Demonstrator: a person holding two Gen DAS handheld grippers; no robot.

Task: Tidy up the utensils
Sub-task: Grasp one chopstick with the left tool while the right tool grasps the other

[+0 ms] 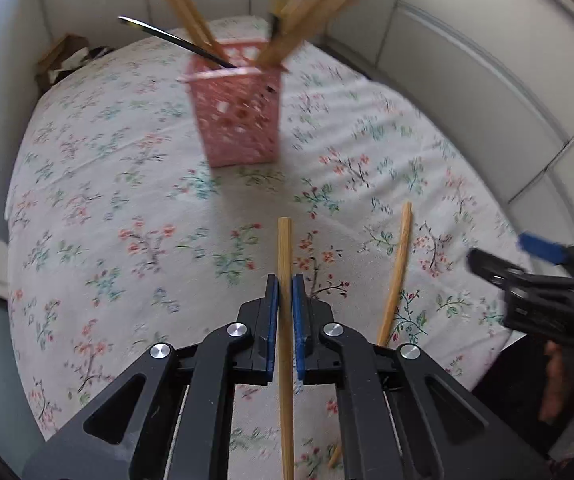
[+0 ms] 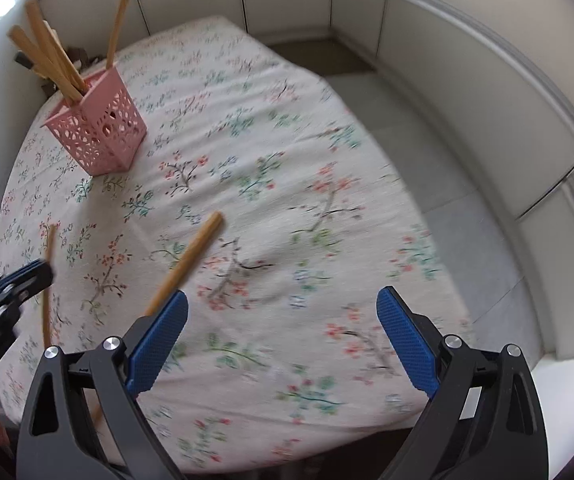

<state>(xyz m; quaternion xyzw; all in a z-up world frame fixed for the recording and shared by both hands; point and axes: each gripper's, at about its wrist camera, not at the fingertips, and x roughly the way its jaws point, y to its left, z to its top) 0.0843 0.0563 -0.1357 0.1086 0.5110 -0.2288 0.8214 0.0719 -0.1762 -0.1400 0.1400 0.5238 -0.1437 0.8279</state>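
A wooden chopstick (image 1: pixel 285 264) is clamped between the closed pads of the left gripper (image 1: pixel 286 292). A second chopstick (image 1: pixel 397 272) lies on the floral tablecloth (image 1: pixel 127 208), just beside the wide-open, empty right gripper (image 2: pixel 283 320). Delivery into the pink basket (image 1: pixel 239 116), well ahead, is judged next.

The chopstick (image 1: pixel 286 320) clamped between the blue pads is pale, matt wood with a smooth face, as is the second chopstick (image 1: pixel 397 272) lying on the desk cloth (image 1: pixel 127 220), a soft, slightly creased fabric printed with small flowers. The basket (image 1: pixel 237 116) is pink perforated plastic with a dull sheen. Each hand-held gripper, left (image 1: pixel 286 304) and right (image 2: pixel 282 344), is black matt plastic with shiny metal pins and blue pads (image 2: pixel 405 344) of finely dimpled rubbery texture.
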